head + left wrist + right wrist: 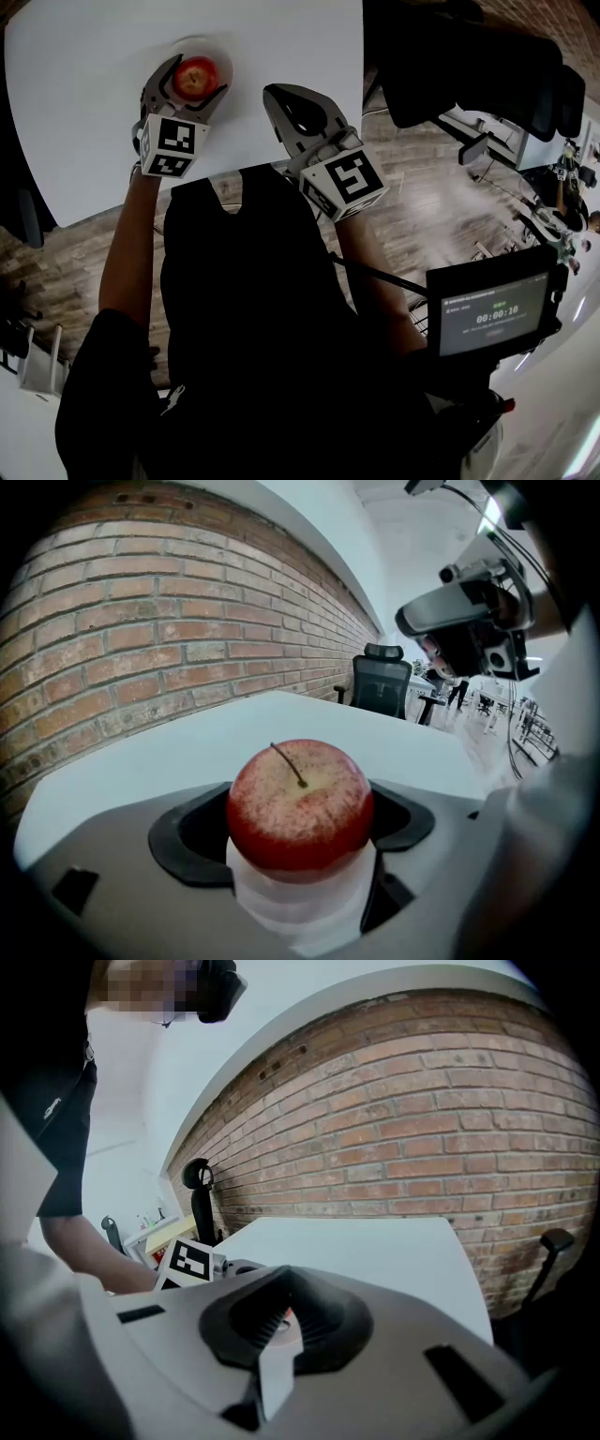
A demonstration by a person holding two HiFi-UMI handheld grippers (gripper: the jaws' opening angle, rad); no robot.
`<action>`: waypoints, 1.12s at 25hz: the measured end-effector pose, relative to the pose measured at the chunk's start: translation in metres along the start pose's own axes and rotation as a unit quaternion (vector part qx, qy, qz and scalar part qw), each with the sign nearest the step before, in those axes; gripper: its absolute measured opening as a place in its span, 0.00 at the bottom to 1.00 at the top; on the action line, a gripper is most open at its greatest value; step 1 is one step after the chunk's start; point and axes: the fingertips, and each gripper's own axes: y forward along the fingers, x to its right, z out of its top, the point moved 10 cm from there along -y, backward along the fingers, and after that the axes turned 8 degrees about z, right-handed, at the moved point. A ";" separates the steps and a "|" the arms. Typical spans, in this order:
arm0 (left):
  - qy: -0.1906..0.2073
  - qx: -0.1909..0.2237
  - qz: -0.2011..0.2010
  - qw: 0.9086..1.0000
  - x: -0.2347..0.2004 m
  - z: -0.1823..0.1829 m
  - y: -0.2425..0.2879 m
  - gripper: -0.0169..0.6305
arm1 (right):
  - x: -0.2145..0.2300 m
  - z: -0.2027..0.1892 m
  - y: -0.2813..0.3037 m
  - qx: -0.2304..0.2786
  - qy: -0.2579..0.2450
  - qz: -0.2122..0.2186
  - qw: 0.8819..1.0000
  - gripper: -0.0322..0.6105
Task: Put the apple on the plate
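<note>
A red apple (pixel 195 78) with a yellowish top and a stem (pixel 298 803) sits between the jaws of my left gripper (pixel 197 75), which is shut on it. It is over a white plate (pixel 214 45) near the far side of the white table (pixel 84 122). I cannot tell whether the apple touches the plate. My right gripper (pixel 272 94) hovers just right of the plate, shut and holding nothing. In the right gripper view its black pads (pixel 309 1321) meet, and the left gripper's marker cube (pixel 190 1262) shows beyond them.
The table's near edge runs in front of the person's body, with wood floor (pixel 84 272) below it. A black office chair (pixel 469 66) stands right of the table. A screen with a timer (pixel 492 314) is at the lower right. A brick wall (pixel 141 639) backs the table.
</note>
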 end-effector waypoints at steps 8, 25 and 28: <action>0.010 -0.011 0.012 1.000 -0.003 -0.006 -0.001 0.68 | 0.001 0.000 -0.001 0.003 -0.004 -0.002 1.000 0.05; 0.039 -0.017 0.018 0.999 0.000 -0.007 0.004 0.68 | 0.001 0.000 -0.002 0.001 -0.003 -0.004 1.000 0.05; 0.039 -0.020 0.016 0.999 0.000 -0.008 0.005 0.68 | 0.002 -0.001 -0.003 -0.002 -0.002 -0.006 1.000 0.05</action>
